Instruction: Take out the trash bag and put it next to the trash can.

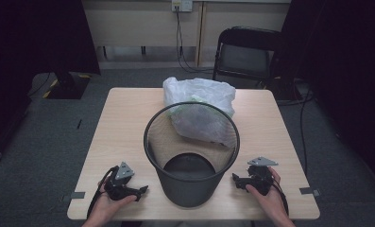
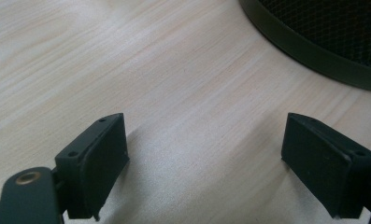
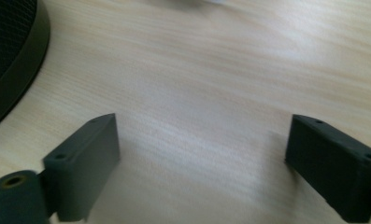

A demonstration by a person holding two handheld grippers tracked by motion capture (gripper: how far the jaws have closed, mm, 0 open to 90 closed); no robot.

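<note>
A: From the high view, a black mesh bin [image 1: 191, 156] stands on the wooden table [image 1: 123, 123], near the person's edge. A white plastic bag [image 1: 200, 109] lies just behind it, touching or nearly touching the far rim. The left gripper [image 1: 142, 190] rests low on the table to the bin's left, the right gripper [image 1: 235, 178] to its right, both near the bin's base.

B: So the work looks like getting that bag into the bin?

A: That's my guess. To do it well, I'd lift both grippers over or round the bin, pinch the bag's upper folds from two sides and spread it rather than bunch it (thin film slips and tears easily). One gripper might need to steady the bin, which looks light.

B: And the left gripper view?

A: Its jaws stand wide apart with nothing between them, only bare wood below. The bin's solid base band [image 2: 314, 46] curves across the top right, apart from the jaws.

B: The right gripper view?

A: Likewise: jaws spread wide and empty over the wood, the bin's base [image 3: 15, 70] at the left edge.

B: Any writing?

A: No brand, label or lettering that I can read in any view.
</note>
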